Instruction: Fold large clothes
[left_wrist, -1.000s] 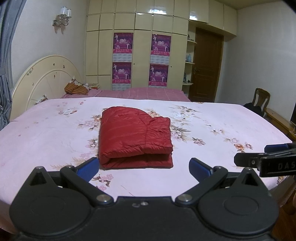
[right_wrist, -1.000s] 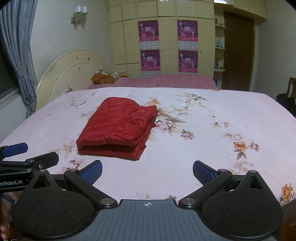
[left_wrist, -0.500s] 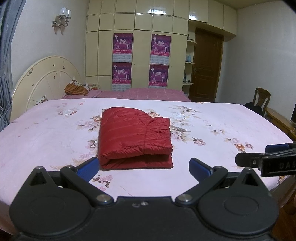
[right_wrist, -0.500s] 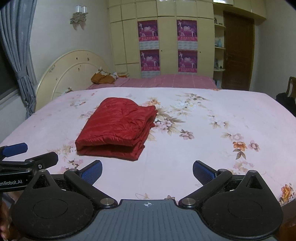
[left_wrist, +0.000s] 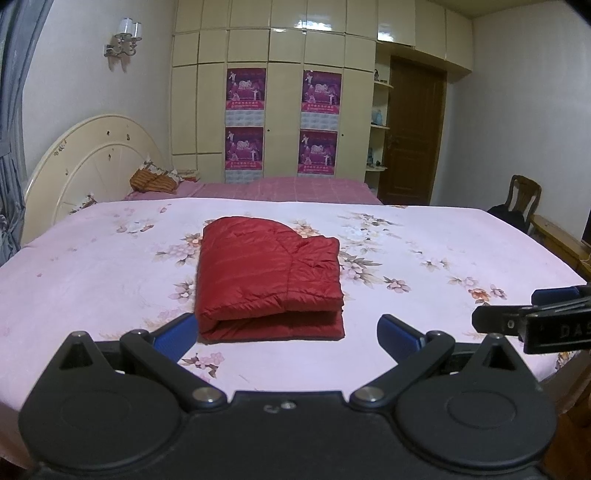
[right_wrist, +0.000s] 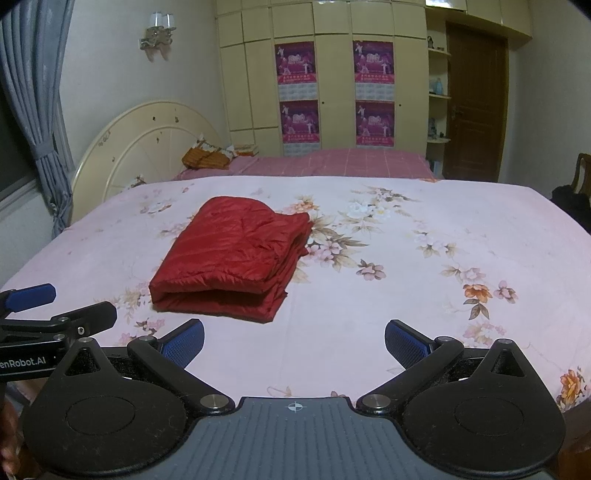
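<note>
1. The folded jacket (left_wrist: 269, 280) lay on the bed (left_wrist: 424, 236), left of its middle.
2. The headboard (left_wrist: 88, 162) stood to the left; the wardrobe (left_wrist: 280, 92) rose behind.
3. A chair (left_wrist: 524, 199) sat far right, beside the door (left_wrist: 413, 133).
4. Both grippers hung before the bed's near edge, the left gripper (left_wrist: 286, 334) nearer the jacket, the right gripper (right_wrist: 293, 341) beside it.

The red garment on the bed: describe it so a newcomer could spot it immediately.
Start at the bed's pink floral sheet. Near its middle lies the red quilted jacket, folded into a compact rectangle. It is the only solid red thing on the sheet, and neither gripper touches it.

Black hand-held gripper (left_wrist: 286, 334), blue pads (left_wrist: 176, 332)
</note>
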